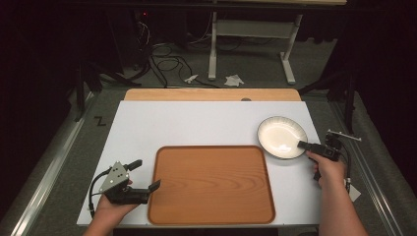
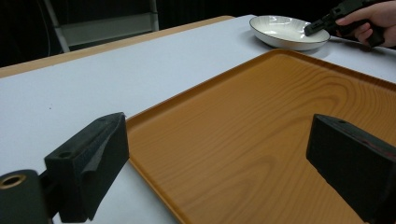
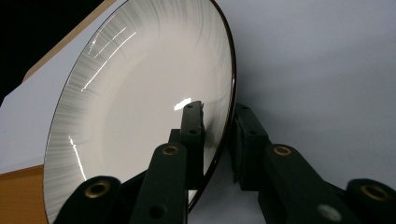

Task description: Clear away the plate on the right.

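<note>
Here the right gripper (image 1: 306,145) reaches level, fingers pinching the bowl (image 1: 281,136) rim; left gripper (image 1: 145,175) fingers spread.

No readable text, label, brand or number anywhere. Only a black Z-shaped mark (image 1: 100,120) on the floor, left of the table (image 1: 196,123), perhaps tape; too small to tell.
</note>
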`<control>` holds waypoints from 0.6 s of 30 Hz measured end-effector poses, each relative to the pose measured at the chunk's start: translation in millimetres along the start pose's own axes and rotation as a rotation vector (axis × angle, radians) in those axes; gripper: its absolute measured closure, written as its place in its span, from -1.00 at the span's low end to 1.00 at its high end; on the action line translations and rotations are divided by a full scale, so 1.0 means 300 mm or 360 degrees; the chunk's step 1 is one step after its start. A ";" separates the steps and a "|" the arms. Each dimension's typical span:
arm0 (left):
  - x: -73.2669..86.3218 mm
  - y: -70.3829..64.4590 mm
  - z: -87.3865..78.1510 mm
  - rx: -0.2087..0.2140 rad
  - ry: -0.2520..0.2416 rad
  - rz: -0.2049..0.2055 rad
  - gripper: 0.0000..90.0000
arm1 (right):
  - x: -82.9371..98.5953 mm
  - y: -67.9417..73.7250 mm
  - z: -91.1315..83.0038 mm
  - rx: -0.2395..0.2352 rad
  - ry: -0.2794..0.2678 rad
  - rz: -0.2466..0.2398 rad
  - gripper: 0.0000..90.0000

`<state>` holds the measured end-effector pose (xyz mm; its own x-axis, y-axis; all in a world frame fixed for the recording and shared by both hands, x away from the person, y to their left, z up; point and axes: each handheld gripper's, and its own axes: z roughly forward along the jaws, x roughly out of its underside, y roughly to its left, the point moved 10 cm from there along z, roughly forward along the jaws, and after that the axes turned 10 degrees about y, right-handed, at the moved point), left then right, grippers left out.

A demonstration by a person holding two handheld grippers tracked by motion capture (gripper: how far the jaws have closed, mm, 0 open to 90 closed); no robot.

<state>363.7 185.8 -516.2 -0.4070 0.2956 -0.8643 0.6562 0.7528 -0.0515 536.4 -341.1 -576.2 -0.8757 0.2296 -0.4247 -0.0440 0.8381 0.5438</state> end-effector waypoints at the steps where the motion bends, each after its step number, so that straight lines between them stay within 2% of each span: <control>1: 0.000 0.000 0.000 -0.0001 0.0000 0.0000 -0.85 | 0.001 0.000 0.000 0.0000 0.0004 -0.0001 0.72; 4: 0.000 0.000 0.000 -0.0001 -0.0001 -0.0002 -0.85 | 0.001 0.005 0.003 0.0008 0.0001 -0.0011 0.66; 12: 0.000 0.001 -0.002 -0.0002 -0.0003 -0.0005 -0.85 | 0.002 0.003 0.001 0.0018 0.0012 -0.0032 0.71; 18: 0.000 0.000 -0.003 -0.0005 -0.0002 -0.0006 -0.85 | -0.008 0.005 -0.002 -0.0037 -0.0024 0.0009 0.80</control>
<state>363.3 186.3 -515.8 -0.4085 0.2923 -0.8647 0.6529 0.7556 -0.0531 538.3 -340.6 -573.9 -0.8686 0.2420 -0.4325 -0.0504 0.8250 0.5629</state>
